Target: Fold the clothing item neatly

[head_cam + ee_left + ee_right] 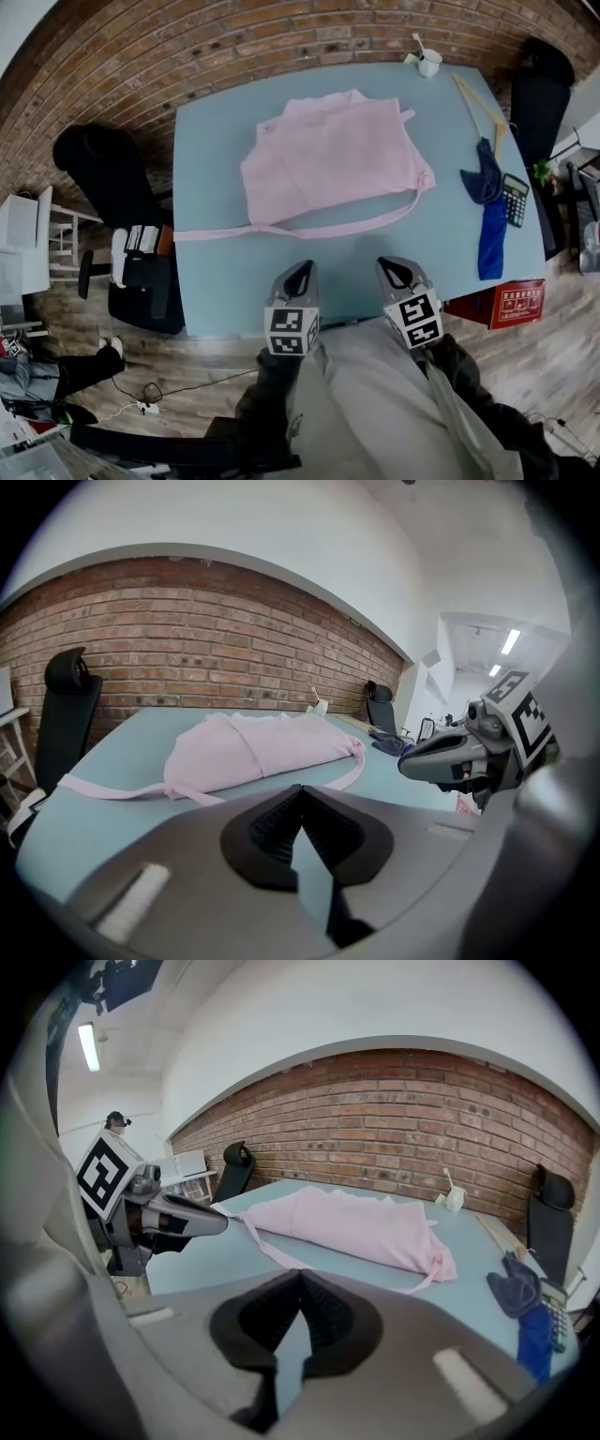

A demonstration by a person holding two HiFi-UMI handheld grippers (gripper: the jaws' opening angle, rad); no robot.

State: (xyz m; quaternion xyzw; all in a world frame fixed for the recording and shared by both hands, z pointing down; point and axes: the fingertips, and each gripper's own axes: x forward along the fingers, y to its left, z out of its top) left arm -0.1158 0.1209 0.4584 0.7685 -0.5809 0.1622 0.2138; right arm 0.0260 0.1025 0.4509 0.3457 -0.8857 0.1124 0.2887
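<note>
- The pink garment (333, 164) lies loosely bunched in the upper middle of the head view, on a pale blue table (216, 272). One long strap trails to the table's left edge.
- The left gripper (298, 277), at lower centre, has its jaws together and empty, apart from the garment.
- The right gripper (398, 272), just to its right, is likewise closed on nothing.
- A blue cloth (489, 211) and a calculator (515, 199) lie at the right.

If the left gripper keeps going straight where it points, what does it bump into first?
Probably the light blue table top, just before the long thin strap of the pink cloth garment. Depth is unclear.
</note>
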